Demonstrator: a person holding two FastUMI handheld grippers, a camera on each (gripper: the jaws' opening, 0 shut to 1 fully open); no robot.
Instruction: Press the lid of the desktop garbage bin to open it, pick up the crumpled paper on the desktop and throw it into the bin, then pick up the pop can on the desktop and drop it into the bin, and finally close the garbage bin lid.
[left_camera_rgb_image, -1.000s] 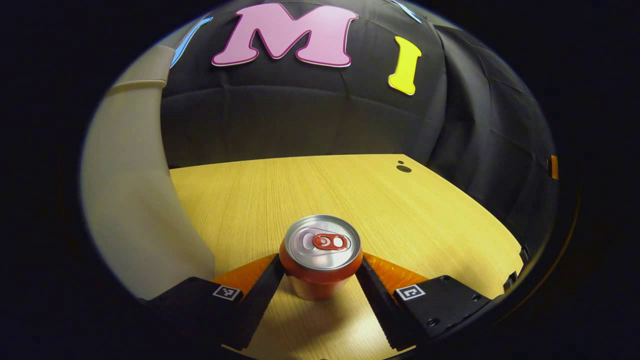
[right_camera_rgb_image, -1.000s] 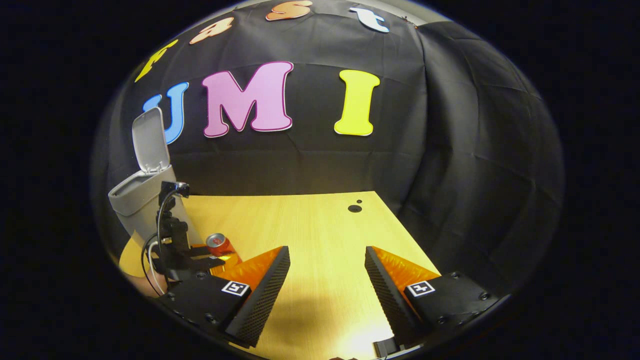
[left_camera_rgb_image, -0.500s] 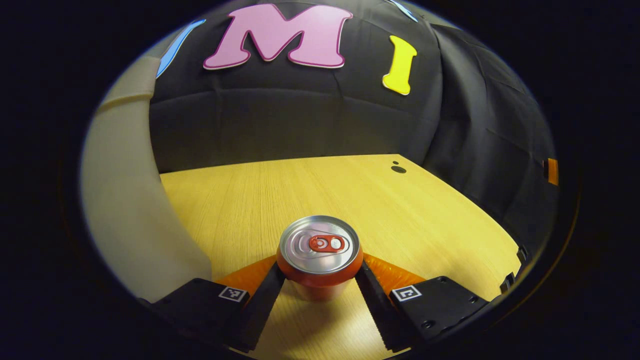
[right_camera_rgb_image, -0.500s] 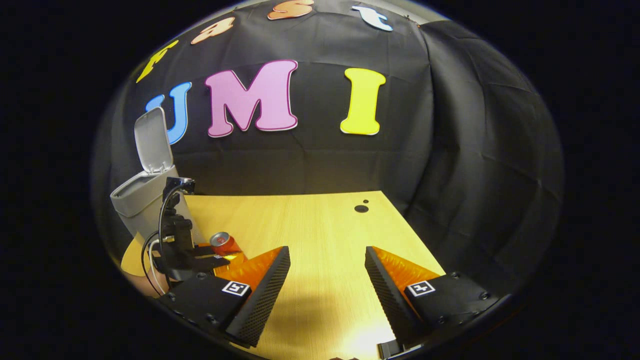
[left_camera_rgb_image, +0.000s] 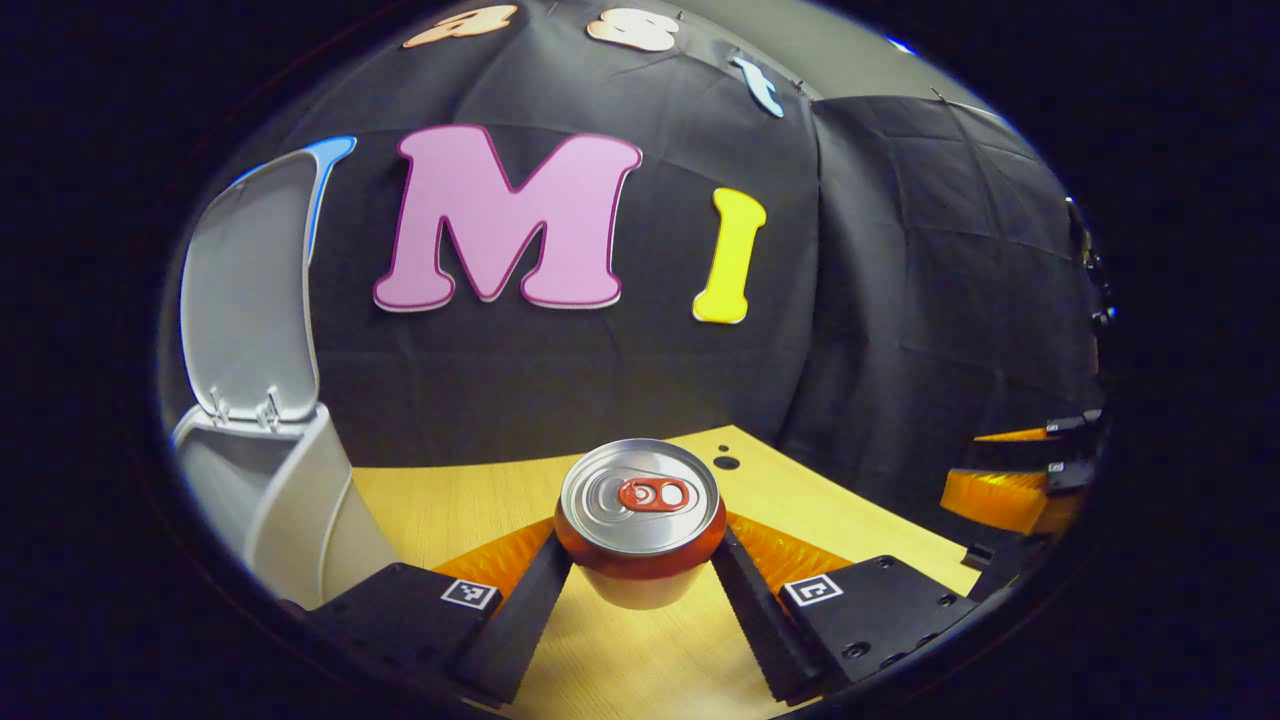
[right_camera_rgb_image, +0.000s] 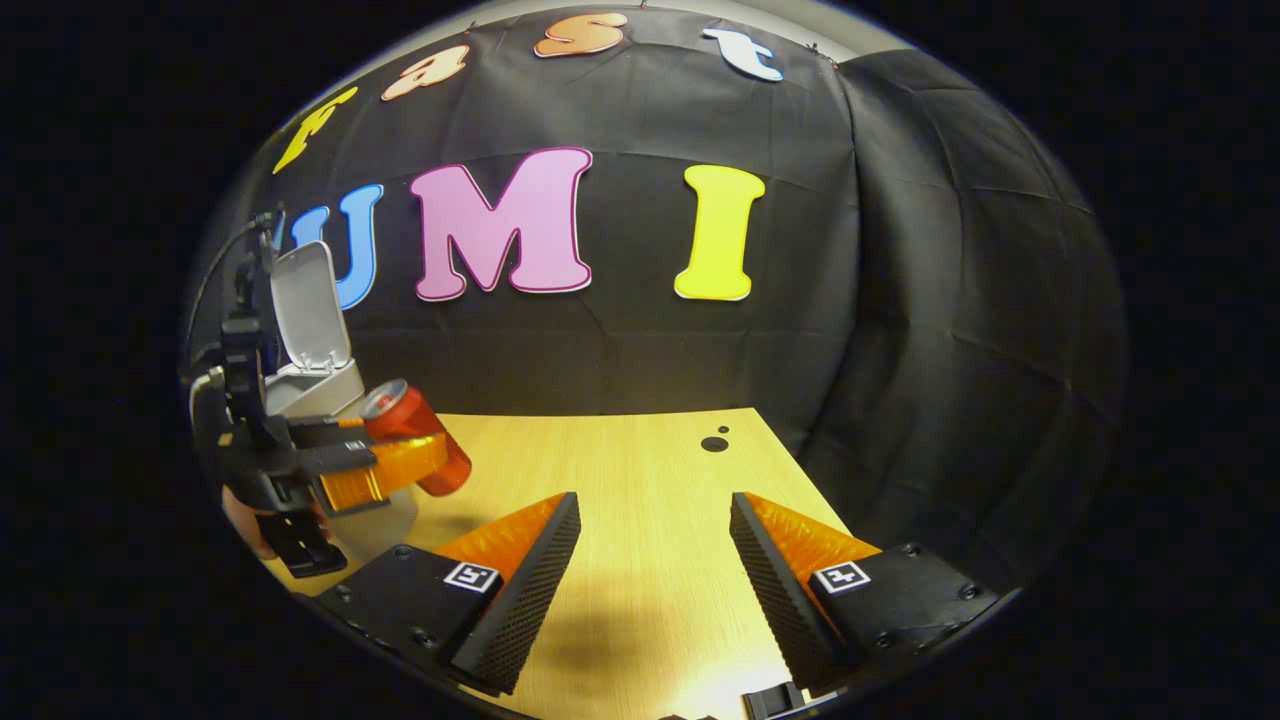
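A red pop can (left_camera_rgb_image: 640, 525) with a silver top hangs above the wooden table (left_camera_rgb_image: 640, 660), and my left gripper (left_camera_rgb_image: 640, 560) is shut on its sides. The right gripper view has the same can (right_camera_rgb_image: 415, 435) tilted in the air at the left, held by the left gripper (right_camera_rgb_image: 385, 462) just in front of the grey bin (right_camera_rgb_image: 320, 385). The bin (left_camera_rgb_image: 255, 490) stands at the left with its lid (left_camera_rgb_image: 250, 290) swung up. My right gripper (right_camera_rgb_image: 650, 560) is open over the table, nothing between its fingers.
The right gripper (left_camera_rgb_image: 1030, 485) appears at the far right edge of the left gripper view. A small dark hole (right_camera_rgb_image: 714, 443) marks the table near its back edge. A hand (right_camera_rgb_image: 245, 520) holds the left gripper. Black cloth walls close the back and right.
The left gripper has lifted the can off the table and tipped upward, bringing the open bin lid into its view. The right gripper has barely moved.
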